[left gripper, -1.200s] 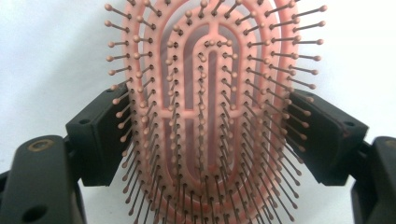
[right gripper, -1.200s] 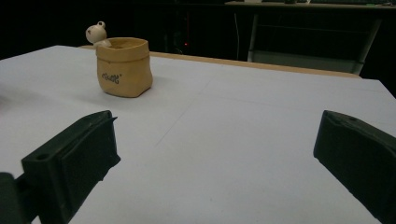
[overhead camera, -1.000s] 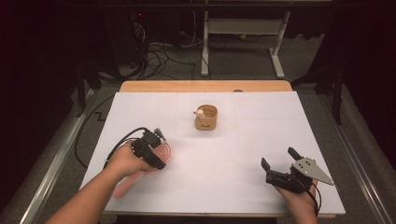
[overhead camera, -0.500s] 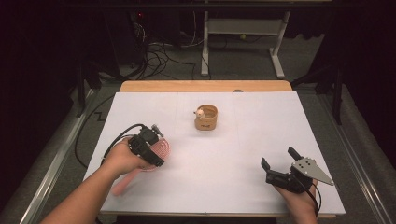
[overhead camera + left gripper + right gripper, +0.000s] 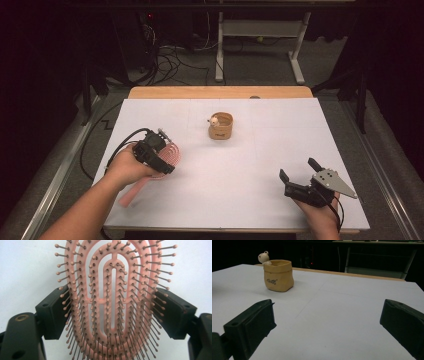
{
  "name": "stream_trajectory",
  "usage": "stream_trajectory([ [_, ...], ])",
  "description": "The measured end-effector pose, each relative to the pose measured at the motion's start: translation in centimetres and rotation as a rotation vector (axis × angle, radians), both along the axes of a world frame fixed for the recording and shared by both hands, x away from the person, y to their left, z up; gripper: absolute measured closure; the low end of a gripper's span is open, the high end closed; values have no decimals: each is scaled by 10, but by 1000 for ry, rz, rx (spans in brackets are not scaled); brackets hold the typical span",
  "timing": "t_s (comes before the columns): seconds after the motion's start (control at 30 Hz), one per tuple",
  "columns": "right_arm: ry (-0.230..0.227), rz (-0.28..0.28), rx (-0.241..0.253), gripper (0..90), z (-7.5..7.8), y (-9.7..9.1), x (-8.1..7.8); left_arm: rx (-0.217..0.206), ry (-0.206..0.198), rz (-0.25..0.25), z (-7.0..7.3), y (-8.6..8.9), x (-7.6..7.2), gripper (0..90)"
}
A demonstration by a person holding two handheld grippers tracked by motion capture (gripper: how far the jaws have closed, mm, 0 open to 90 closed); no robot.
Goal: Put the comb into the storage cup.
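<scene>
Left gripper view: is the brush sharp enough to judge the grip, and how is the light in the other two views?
Left gripper view: the pink brush is evenly lit, its nearest lower bristles soft, its sides meeting both jaws. Right gripper view: the tan pot is fairly sharp, the near jaws slightly blurred, the background dark. High view: the white table is bright with no glare, the floor beyond dim.

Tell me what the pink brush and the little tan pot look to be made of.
The brush looks like moulded plastic, matte pink: an open looped frame with thin ball-tipped bristles. The pot looks like glazed ceramic, shaped like a soft sack, with a faint sheen, printed lettering and a small pale figure at its rim; resin is possible.
</scene>
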State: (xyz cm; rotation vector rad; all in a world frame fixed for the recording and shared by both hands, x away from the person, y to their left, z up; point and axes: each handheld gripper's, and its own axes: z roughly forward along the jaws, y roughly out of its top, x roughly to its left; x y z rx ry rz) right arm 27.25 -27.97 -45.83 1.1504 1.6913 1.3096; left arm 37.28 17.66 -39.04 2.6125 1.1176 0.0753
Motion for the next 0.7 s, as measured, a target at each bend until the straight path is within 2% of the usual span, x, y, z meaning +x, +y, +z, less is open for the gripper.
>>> stream_trajectory([
  [0.13, 1, -2, 1, 3, 0, 0, 0, -42, -17, 3, 6, 6, -2, 202],
  [0.33, 2, -2, 1, 2, 0, 0, 0, -97, -71, 23, 13, 14, -4, 202],
  [0.4, 3, -3, 1, 3, 0, 0, 0, -122, -118, 15, 16, 15, -6, 202],
  [0.57, 2, -2, 1, 3, 0, 0, 0, -155, -177, 19, 20, 17, -10, 202],
  [0.7, -1, -3, 1, 3, 0, 0, 0, -184, -182, 16, 20, 18, -12, 202],
])
